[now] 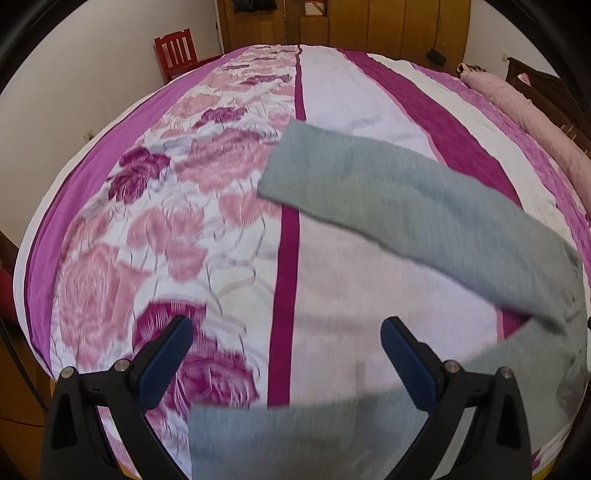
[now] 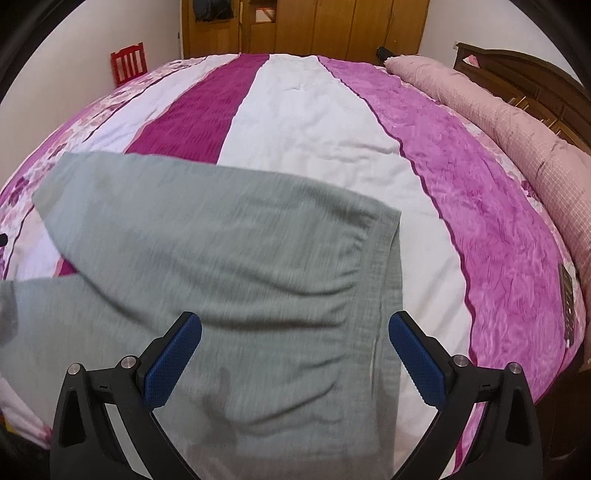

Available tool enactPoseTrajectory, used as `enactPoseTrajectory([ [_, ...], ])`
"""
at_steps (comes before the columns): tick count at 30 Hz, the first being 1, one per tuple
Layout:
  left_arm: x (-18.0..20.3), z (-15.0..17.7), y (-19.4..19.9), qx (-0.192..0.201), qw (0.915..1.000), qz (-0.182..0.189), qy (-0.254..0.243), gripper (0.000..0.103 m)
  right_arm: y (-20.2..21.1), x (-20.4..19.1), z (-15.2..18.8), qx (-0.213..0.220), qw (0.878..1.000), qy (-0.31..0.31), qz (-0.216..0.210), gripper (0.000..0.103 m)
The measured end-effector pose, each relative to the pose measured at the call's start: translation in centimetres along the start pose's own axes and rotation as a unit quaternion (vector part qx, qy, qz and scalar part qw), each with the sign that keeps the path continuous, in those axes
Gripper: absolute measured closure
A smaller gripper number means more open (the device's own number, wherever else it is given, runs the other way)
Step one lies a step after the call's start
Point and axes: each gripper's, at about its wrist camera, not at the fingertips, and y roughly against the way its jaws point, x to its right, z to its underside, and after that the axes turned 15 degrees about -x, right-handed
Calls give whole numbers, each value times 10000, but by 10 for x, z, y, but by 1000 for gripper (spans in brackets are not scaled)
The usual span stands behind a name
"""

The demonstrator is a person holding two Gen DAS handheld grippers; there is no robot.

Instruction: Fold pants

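Note:
Grey-green pants [image 1: 399, 199] lie spread flat on the bed, legs splayed apart. In the left wrist view one leg runs from the upper middle down to the right, and the other leg's end [image 1: 280, 435] lies at the bottom between the fingers. My left gripper [image 1: 287, 334] hangs open above the bedspread, holding nothing. In the right wrist view the waistband [image 2: 384, 295] runs down the right side of the pants [image 2: 236, 258]. My right gripper [image 2: 294, 328] is open over the pants' upper part, near the waistband, with nothing between its blue pads.
The bed carries a pink, magenta and white striped floral bedspread [image 1: 166, 221] [image 2: 314, 122]. A long pink bolster [image 2: 517, 122] lies along the right edge by a dark wooden headboard [image 2: 524, 74]. A red chair [image 1: 177, 53] and wooden wardrobe [image 2: 314, 26] stand beyond.

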Motion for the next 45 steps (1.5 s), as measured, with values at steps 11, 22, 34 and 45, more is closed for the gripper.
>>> enactPoseTrajectory([
  [11, 8, -63, -11, -79, 9999, -79, -75, 0, -18, 27, -37, -137, 9998, -124, -61, 0],
  [22, 45, -135, -44, -71, 9982, -196, -570, 0, -47, 53, -85, -329, 9981, -438, -275, 0],
  [34, 46, -198, -95, -197, 9979, -289, -552, 0, -87, 62, -130, -520, 9964, -570, -361, 0],
  [45, 38, -205, -115, -294, 9974, 85, -645, 0, -118, 63, -124, -409, 9961, -611, -497, 0],
])
